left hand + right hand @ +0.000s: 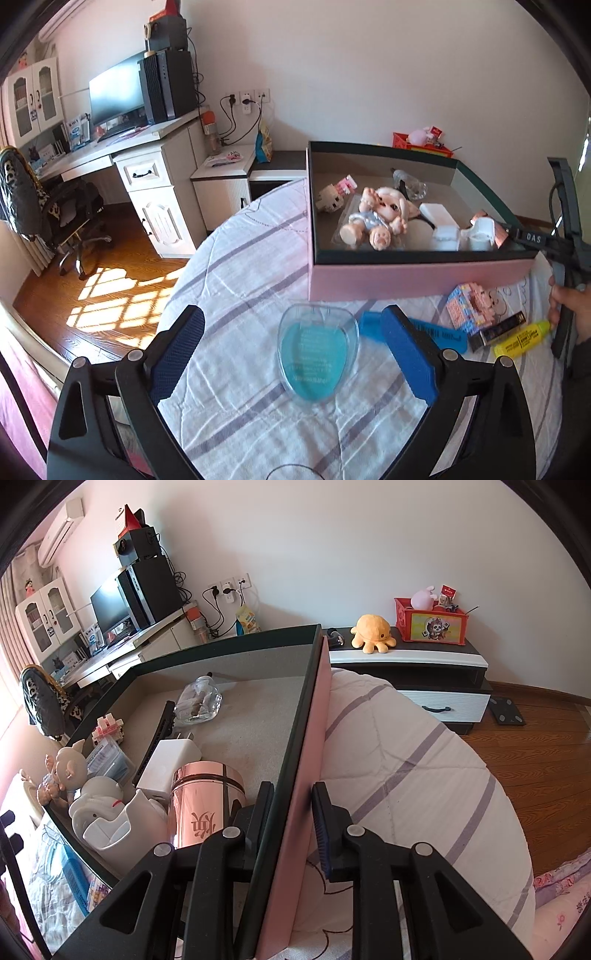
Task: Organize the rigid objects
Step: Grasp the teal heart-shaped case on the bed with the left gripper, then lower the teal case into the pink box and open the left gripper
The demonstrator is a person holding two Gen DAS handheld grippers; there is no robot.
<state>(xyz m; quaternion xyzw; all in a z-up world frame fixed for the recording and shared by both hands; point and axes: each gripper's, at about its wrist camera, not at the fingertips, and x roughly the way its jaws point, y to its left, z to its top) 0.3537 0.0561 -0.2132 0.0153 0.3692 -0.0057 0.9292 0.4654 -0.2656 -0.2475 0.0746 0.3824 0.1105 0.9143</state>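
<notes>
Through the left wrist camera, the left gripper [291, 354] hung over the striped quilt [236, 266] with its blue-padded fingers [177, 354] spread wide and nothing pressed between them. A clear heart-shaped case [317, 350] with a teal insert lay flat on the quilt in the gap, touching neither pad. Just behind the right-hand finger lay a blue comb [439, 334], and beyond it a pink block toy [469, 306], a dark tube [498, 328] and a yellow highlighter [522, 338], all on the quilt in front of the pink box [406, 277]. Inside the box sat a doll [376, 218], a white charger [439, 214], a small block figure [332, 197] and a clear glass bottle [410, 182]. At the box's far right corner the right gripper [524, 236] reached in over the rim, a hand [572, 310] behind it.

Through the right wrist camera, the right gripper [291, 819] was pinched nearly closed on the pink box [314, 738] wall, one finger inside and one outside. Within the box stood a rose-gold canister [203, 801] just beside the inner finger, then the white charger [170, 764], a white cup-shaped holder [110, 827], the doll [66, 771] and the glass bottle [197, 701].
</notes>
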